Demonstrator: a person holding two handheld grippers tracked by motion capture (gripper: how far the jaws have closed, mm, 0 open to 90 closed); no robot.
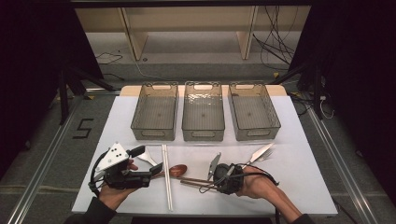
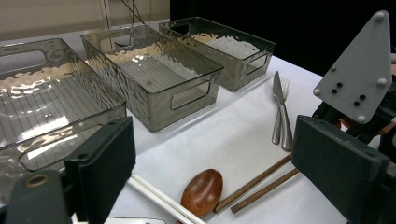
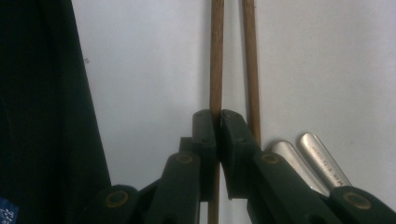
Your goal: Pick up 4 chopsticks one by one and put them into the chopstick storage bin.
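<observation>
My right gripper (image 1: pixel 211 184) (image 3: pixel 218 117) is shut on one brown wooden chopstick (image 3: pixel 215 56) that lies on the white table. The second brown chopstick (image 3: pixel 251 60) lies just beside it, outside the jaws. Both brown chopsticks (image 1: pixel 194 180) (image 2: pixel 259 184) point left toward a dark wooden spoon (image 1: pixel 178 170) (image 2: pixel 202 191). My left gripper (image 1: pixel 148 160) (image 2: pixel 219 156) is open at the front left, its jaws wide apart with nothing between them. It hovers above the spoon and a pair of white chopsticks (image 1: pixel 166 177) (image 2: pixel 161 198).
Three clear grey bins (image 1: pixel 155 112) (image 1: pixel 202 111) (image 1: pixel 252 111) stand in a row at the back, all holding nothing. A metal knife and fork (image 1: pixel 260 153) (image 2: pixel 280 116) lie right of centre. A pale utensil (image 1: pixel 147 156) lies under my left gripper.
</observation>
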